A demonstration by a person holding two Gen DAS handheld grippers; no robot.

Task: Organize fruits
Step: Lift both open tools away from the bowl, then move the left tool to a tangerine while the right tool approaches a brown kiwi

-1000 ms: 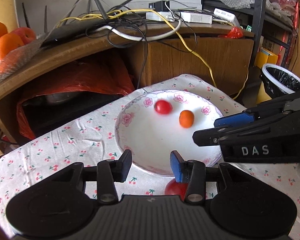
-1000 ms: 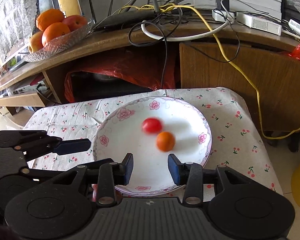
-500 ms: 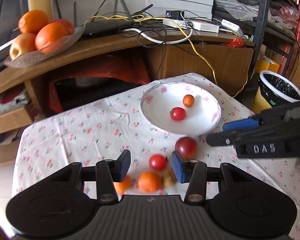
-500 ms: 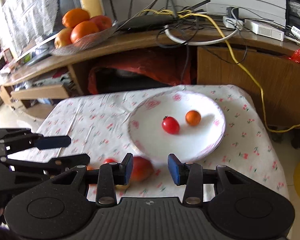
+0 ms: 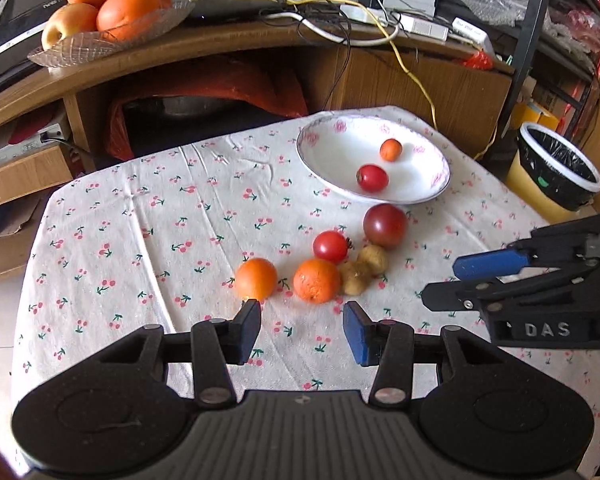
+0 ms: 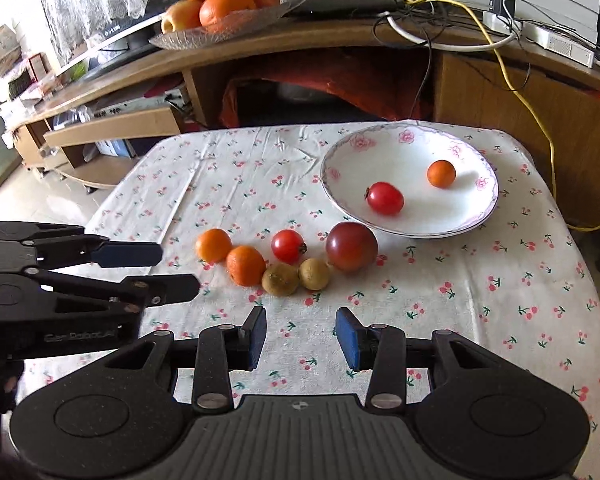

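Observation:
A white floral plate (image 5: 328,160) (image 6: 476,216) at the table's far right holds a red cherry tomato (image 5: 373,178) (image 6: 385,198) and a small orange (image 5: 391,149) (image 6: 441,174). On the cloth in front lie two small oranges (image 5: 256,279) (image 5: 317,281), a red tomato (image 5: 331,246) (image 6: 287,246), a dark red plum (image 5: 385,225) (image 6: 351,246) and two brown fruits (image 6: 280,279) (image 6: 314,274). My left gripper (image 5: 302,332) is open and empty, just short of the oranges. My right gripper (image 6: 301,336) is open and empty, just short of the brown fruits.
The table has a cherry-print cloth (image 5: 148,240). Behind it a wooden shelf (image 5: 228,40) holds a glass dish of oranges and apples (image 5: 108,20), cables and a router. A yellow bin with a black liner (image 5: 556,172) stands to the right of the table.
Both grippers have pulled back and up from the plate. The loose fruits on the cloth have come into view in front of them. The fruits in the plate rolled slightly.

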